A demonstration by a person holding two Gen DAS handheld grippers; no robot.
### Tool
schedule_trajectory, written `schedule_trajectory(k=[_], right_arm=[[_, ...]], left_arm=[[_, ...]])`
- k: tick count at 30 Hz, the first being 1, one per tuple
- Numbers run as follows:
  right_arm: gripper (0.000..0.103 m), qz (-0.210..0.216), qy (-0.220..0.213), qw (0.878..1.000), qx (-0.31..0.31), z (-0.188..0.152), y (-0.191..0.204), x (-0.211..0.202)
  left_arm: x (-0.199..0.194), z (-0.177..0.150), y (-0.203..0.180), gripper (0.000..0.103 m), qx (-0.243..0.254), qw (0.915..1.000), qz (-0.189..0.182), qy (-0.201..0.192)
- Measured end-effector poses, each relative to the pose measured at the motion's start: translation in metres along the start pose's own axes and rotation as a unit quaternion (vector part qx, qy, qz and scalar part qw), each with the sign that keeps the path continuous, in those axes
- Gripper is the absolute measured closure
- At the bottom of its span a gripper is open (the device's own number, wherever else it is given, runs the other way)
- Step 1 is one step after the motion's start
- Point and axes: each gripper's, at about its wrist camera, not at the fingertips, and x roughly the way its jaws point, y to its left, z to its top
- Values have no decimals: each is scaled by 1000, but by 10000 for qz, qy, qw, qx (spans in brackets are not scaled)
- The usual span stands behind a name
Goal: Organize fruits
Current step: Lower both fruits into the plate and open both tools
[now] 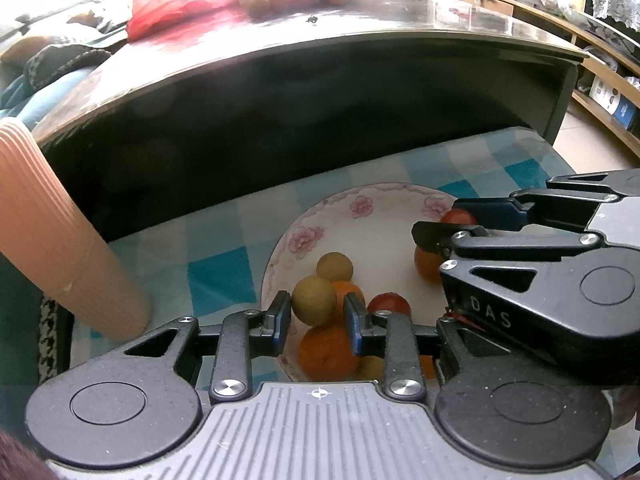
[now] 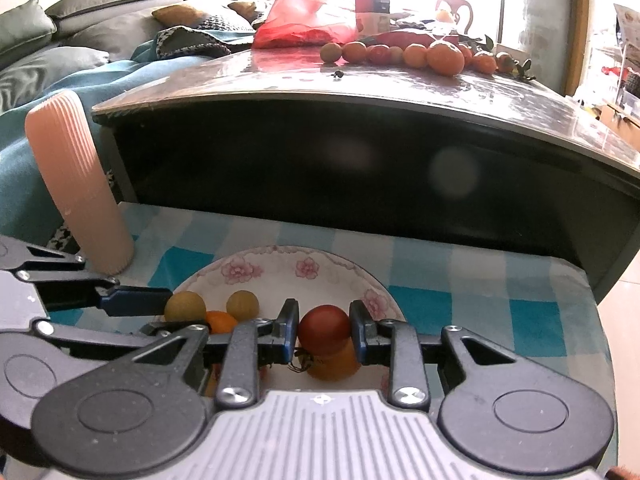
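Over at the left a ribbed peach cylinder (image 2: 76,184) stands on the blue checked cloth (image 2: 460,304), just beside the flowered plate (image 2: 280,268). Next comes the left gripper (image 1: 316,322), hanging low over the near left of the plate, its jaws partly open on either side of a yellow-green fruit (image 1: 313,300); I cannot tell whether the pads touch it. A second yellow-green fruit (image 1: 334,267) and a few oranges (image 1: 328,352) lie close around it.

Further right the right gripper (image 2: 325,334) has its jaws drawn in against a red fruit (image 2: 324,328), seemingly holding it just above an orange one (image 2: 334,364) on the plate.

Beyond, on the far dark table (image 2: 400,88), a row of oranges and small fruits (image 2: 416,56) sits beside a red plastic bag (image 2: 304,16). By my reckoning the job is partway: several pieces are plated, at least as many left on the table.
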Motion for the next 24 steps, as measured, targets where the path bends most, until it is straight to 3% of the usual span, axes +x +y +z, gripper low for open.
schedule_trajectory(k=[3,5,6,8,24], right_arm=[[59,2,-6,10000,34,1,0,0],[59,40,-12,10000,76,2,-2,0],[59,72,-17,9999,71,2,-1,-1],[59,112,-71,9999,29,3,3,-3],[57,-67,-224,9997,76,10,3,-19]], left_arm=[[0,0,-2,59,17,10000,-18,12],[1,0,-4,46,55,9999,-89,-1],[0,0,-7,45,117,9999,-104,-36],[-3,-1,-15,44,304,9995,-21,-108],[-12,-1,-5,40,83,9998,-26,-186]])
